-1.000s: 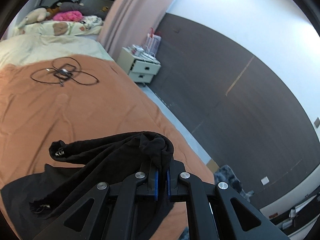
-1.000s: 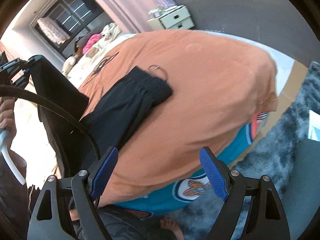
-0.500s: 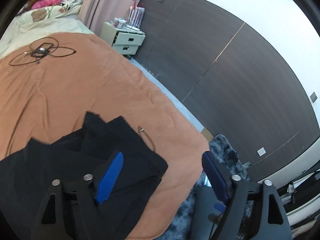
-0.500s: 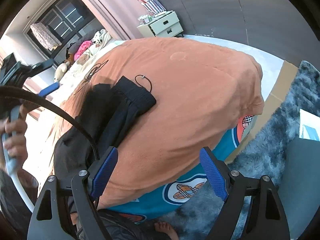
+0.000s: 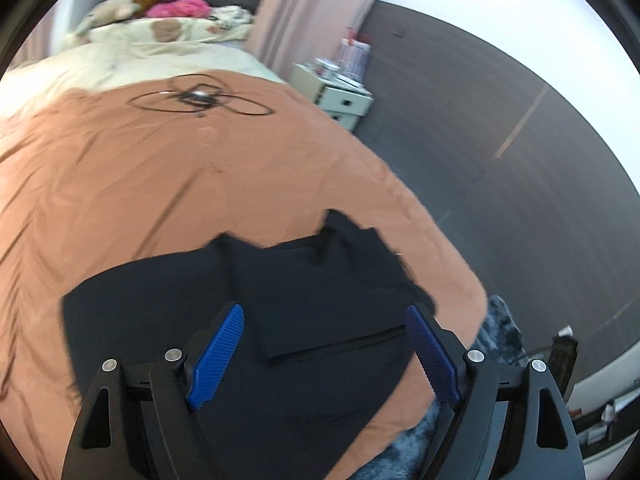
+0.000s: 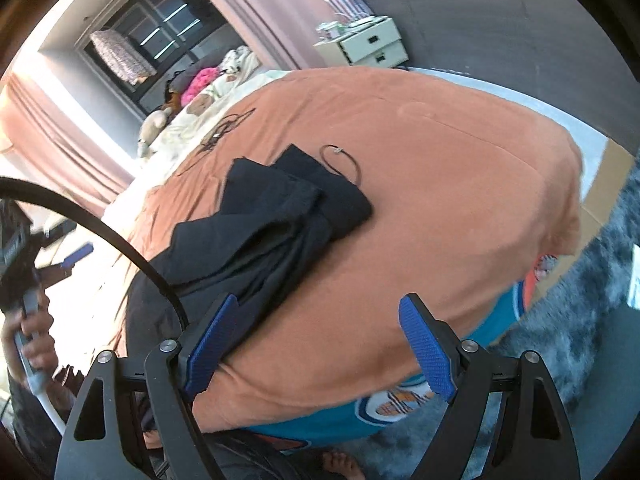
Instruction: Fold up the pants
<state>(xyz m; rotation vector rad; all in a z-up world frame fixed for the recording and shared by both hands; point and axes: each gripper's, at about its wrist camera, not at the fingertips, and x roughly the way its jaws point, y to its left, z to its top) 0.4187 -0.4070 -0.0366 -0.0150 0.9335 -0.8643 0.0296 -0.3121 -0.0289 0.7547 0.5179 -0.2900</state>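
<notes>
The black pants (image 5: 288, 304) lie folded over on the orange bedspread (image 5: 160, 168) near the bed's corner. My left gripper (image 5: 324, 352) is open and empty, hovering just above them. In the right wrist view the pants (image 6: 264, 232) form a layered pile, with the waistband end and a loose drawstring (image 6: 344, 158) toward the far side. My right gripper (image 6: 316, 344) is open and empty over the bed's near edge, its left finger beside the pants' edge. The left hand holding its gripper (image 6: 28, 280) shows at the far left.
A coiled black cable (image 5: 196, 98) lies farther up the bed. Pillows and plush toys (image 5: 160, 12) sit at the head. A white nightstand (image 5: 332, 96) stands by the dark wall. A grey shaggy rug (image 6: 580, 320) covers the floor beside the bed.
My left gripper let go of the pants fabric and opened; the fabric now lies on the lower half. The left gripper pulled back. The right gripper stayed open and shifted slightly.
</notes>
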